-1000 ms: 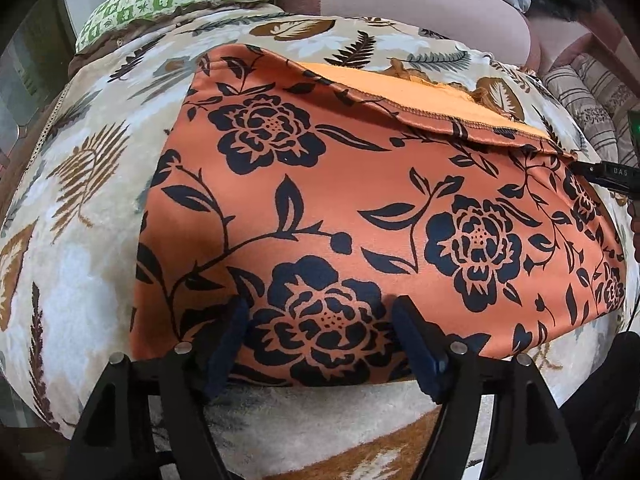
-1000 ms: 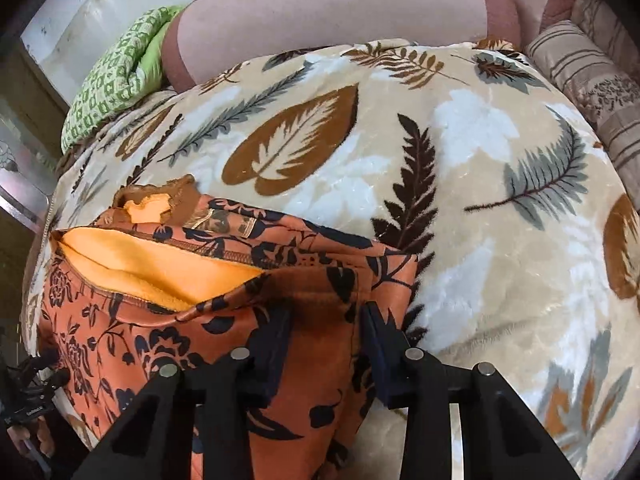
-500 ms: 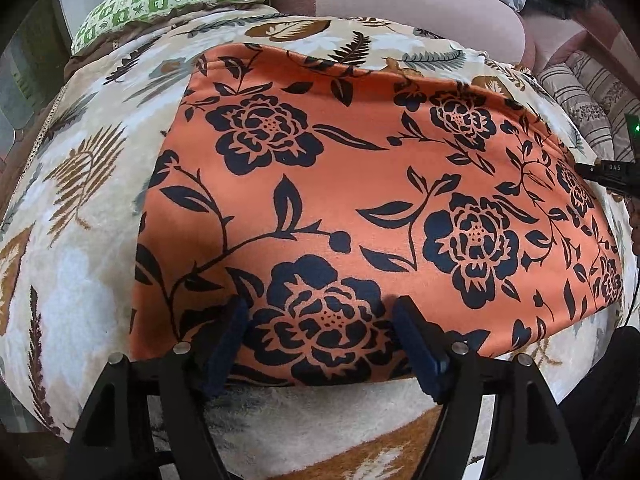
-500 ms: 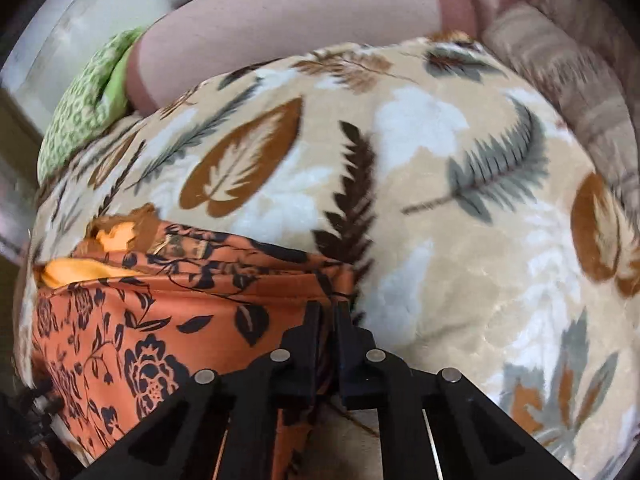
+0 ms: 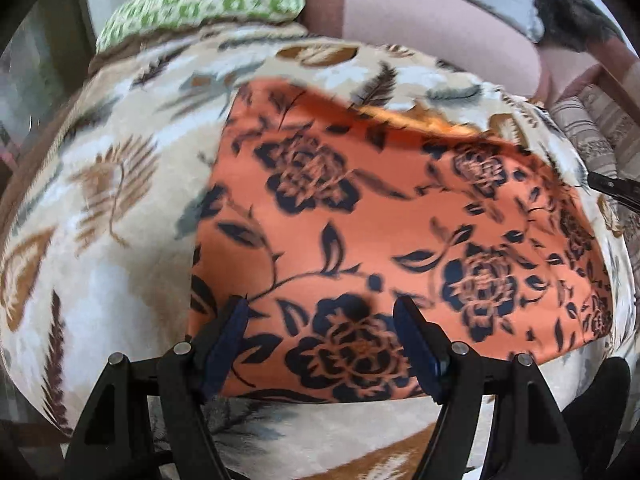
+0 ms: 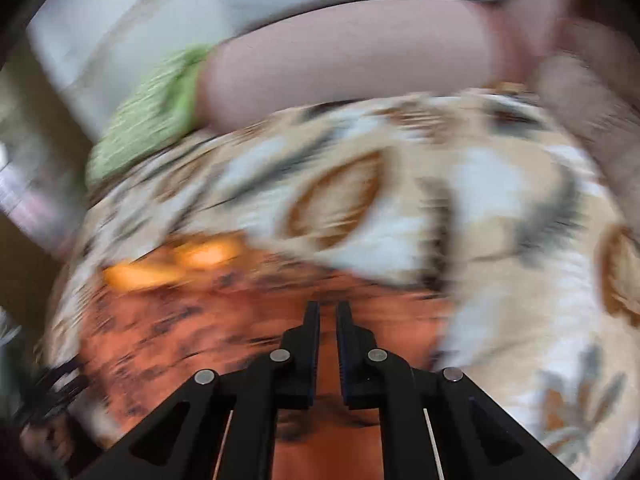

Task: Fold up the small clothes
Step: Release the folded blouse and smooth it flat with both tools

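Observation:
An orange garment with black flowers (image 5: 384, 216) lies spread on a leaf-print blanket (image 5: 100, 208). Its plain orange lining shows along the far edge (image 5: 416, 120). My left gripper (image 5: 320, 312) is open and sits over the garment's near edge, with a finger on each side of a flower. In the blurred right wrist view, my right gripper (image 6: 328, 312) has its jaws nearly together over the garment (image 6: 168, 320). The blur hides whether cloth is pinched between them. The right gripper's tip also shows at the right edge of the left wrist view (image 5: 612, 188).
A green checked pillow (image 5: 208, 4) and a pink bolster (image 5: 420, 28) lie at the back of the bed. A striped cushion (image 5: 596, 132) lies at the right. A dark furry thing (image 5: 572, 20) sits at the far right corner.
The right gripper's jaws closed from open to nearly together and it swung fast, blurring its view. The orange lining strip shows again at the far edge. The left gripper shifted back and left.

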The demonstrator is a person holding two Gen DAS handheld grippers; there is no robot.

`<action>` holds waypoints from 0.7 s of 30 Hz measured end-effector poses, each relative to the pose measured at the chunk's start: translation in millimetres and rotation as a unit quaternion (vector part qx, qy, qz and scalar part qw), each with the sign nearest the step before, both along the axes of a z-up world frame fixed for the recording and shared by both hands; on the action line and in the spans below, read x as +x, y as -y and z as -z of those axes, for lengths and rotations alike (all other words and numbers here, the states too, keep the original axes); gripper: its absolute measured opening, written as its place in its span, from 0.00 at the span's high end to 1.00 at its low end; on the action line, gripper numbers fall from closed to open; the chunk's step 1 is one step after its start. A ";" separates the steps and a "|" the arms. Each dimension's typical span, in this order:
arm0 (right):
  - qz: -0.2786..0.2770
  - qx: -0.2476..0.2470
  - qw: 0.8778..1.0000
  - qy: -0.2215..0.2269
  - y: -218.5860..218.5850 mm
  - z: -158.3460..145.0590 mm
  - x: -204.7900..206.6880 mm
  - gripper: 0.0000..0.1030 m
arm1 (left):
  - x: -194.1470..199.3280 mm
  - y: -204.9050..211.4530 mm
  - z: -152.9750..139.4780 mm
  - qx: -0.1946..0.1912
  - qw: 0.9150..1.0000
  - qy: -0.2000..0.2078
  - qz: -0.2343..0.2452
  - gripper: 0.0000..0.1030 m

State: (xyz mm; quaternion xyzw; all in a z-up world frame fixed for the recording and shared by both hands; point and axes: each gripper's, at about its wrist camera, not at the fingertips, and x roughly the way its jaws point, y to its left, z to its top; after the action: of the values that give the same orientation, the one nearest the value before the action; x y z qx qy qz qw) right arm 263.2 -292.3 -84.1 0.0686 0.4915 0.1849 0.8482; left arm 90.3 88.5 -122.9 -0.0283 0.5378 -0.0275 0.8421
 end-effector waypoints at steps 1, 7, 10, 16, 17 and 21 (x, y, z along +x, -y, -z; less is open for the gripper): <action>-0.048 0.002 0.999 -0.010 -26.8 0.2 -1.6 0.91 | -0.2 -2.4 5.5 -0.002 1.000 -0.005 -0.002 0.27; -0.254 0.058 0.959 -0.113 -176.8 28.2 4.5 0.91 | -2.9 0.6 11.8 0.009 1.000 0.006 0.010 0.27; -0.249 0.056 0.958 -0.129 -215.4 50.0 41.1 0.91 | -3.5 -2.7 11.3 -0.005 1.000 0.007 0.014 0.27; 0.032 0.077 0.987 -0.136 -153.7 75.3 127.3 0.88 | -6.4 -12.3 9.8 -0.033 0.999 0.014 0.017 0.27; 0.026 0.086 0.988 -0.124 -152.4 68.2 123.8 0.88 | -7.5 -13.8 8.1 -0.038 0.999 0.015 0.017 0.27; -0.069 0.104 0.989 -0.084 -171.2 36.4 80.8 0.88 | -19.9 -30.3 -9.8 -0.071 0.997 0.042 0.003 0.27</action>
State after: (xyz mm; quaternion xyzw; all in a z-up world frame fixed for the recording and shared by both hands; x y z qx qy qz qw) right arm 343.9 -121.1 -120.5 0.1377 0.5426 0.2869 0.7774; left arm 70.4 118.8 -113.0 -0.0856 0.4988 -0.0694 0.8597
